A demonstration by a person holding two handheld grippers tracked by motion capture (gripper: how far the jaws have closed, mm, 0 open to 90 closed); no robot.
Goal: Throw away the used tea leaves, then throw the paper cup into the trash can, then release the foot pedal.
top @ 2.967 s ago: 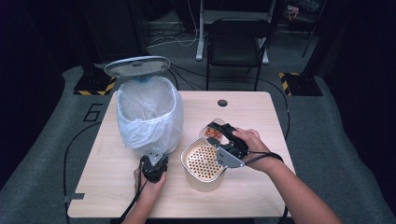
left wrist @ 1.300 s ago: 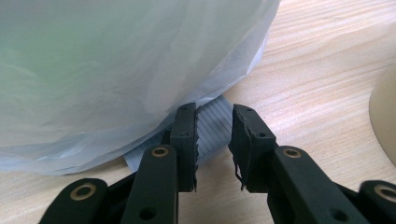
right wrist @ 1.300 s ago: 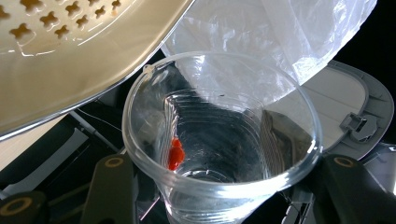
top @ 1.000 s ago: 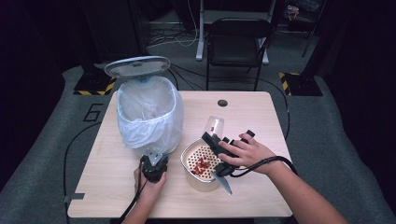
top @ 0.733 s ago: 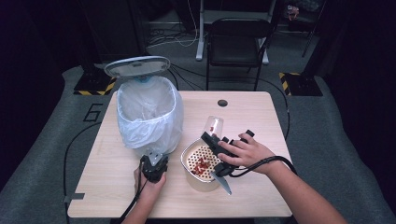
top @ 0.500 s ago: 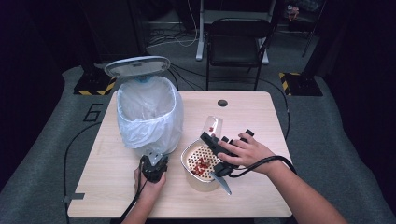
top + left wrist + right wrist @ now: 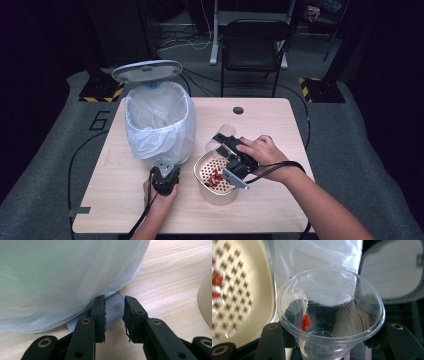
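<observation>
Right gripper (image 7: 227, 145) had lifted clear plastic cup (image 7: 329, 315) slightly above perforated basket (image 7: 216, 175), jaws clamping cup's sides. Red bits (image 7: 215, 177) lay in basket; one piece (image 7: 306, 322) clung inside cup. Pour judged nearly done. Left gripper (image 7: 114, 315) stayed pressed together beside bagged bin (image 7: 157, 120) on worktop (image 7: 280, 200).

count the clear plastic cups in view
1: the clear plastic cup sits between the jaws of the right hand-held gripper, tilted over the perforated basket. Others could be hidden inside the lined bin.
</observation>
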